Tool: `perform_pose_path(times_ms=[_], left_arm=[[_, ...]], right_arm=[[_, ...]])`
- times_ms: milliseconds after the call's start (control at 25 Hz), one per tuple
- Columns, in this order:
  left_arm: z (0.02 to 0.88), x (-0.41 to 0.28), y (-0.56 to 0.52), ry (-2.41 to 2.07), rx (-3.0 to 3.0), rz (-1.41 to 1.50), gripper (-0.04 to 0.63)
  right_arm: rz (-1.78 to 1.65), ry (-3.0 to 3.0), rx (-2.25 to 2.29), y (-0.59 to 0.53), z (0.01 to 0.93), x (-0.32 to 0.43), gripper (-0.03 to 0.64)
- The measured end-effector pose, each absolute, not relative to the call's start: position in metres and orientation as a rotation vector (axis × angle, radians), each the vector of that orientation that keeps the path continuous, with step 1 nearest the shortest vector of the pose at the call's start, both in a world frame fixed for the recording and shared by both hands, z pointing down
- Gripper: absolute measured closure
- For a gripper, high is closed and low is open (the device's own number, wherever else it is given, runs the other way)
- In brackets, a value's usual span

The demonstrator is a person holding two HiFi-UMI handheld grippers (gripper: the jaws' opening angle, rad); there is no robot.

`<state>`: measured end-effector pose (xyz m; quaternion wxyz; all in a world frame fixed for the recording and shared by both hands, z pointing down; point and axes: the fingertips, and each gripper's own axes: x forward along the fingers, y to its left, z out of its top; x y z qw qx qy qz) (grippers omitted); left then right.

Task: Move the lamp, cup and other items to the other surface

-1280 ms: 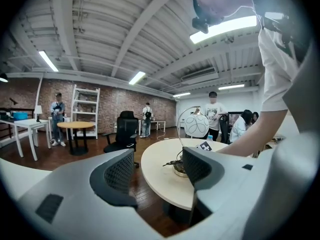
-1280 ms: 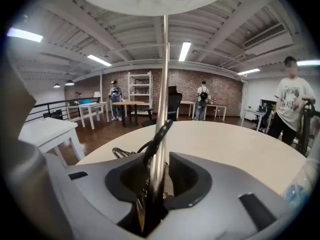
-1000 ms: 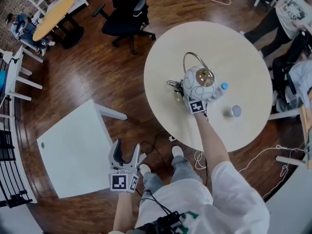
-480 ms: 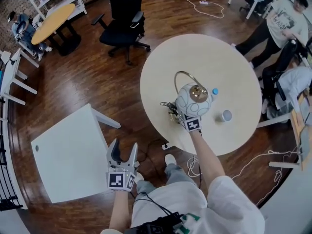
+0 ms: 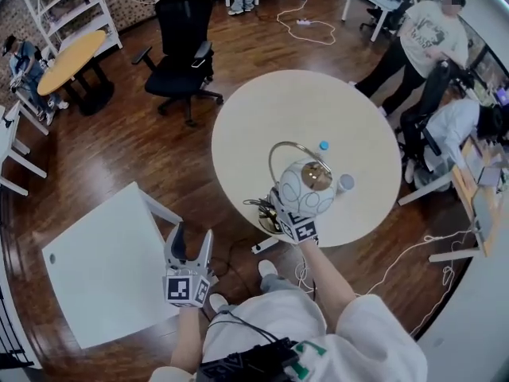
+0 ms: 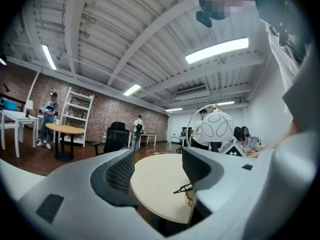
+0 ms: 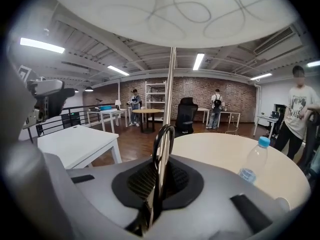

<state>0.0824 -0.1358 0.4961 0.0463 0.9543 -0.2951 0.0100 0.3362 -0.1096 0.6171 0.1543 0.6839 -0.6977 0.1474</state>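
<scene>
1. The right gripper (image 7: 159, 184) has carried the lamp (image 5: 306, 188) from the middle of the round surface (image 5: 318, 110) to its near rim. The lamp is now lifted clear, and its base and black cord hang just at the edge.
2. The right fingers (image 7: 140, 181) are clamped tight on the lamp's thin metal stem, which runs up between them to the patterned shade overhead.
3. The left gripper (image 5: 192, 237) has hardly shifted. It hangs over the floor beside the white square surface (image 5: 103, 269), and its fingers (image 6: 117, 176) stand apart with nothing between them.
4. For the task, this looks like the first item in transit. The lamp has yet to cross the floor gap to the white surface, where nothing has been set down.
5. Count:
   - One lamp, in the air.
   - One bottle (image 5: 323, 146) and one cup (image 5: 345, 183), both waiting on the round surface.
   - Two surfaces in play.
   - Two grippers, one loaded and one free.
</scene>
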Motion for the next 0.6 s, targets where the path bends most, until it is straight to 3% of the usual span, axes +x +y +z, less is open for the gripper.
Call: perform_pose_path(times_ms=[600], left_arm=[[0.497,0.043,-0.135,-0.804,2.939,-0.042,0.304]], right_arm=[[0.452,-1.998,1.850,-0.073,0.607,0.224,0.591]])
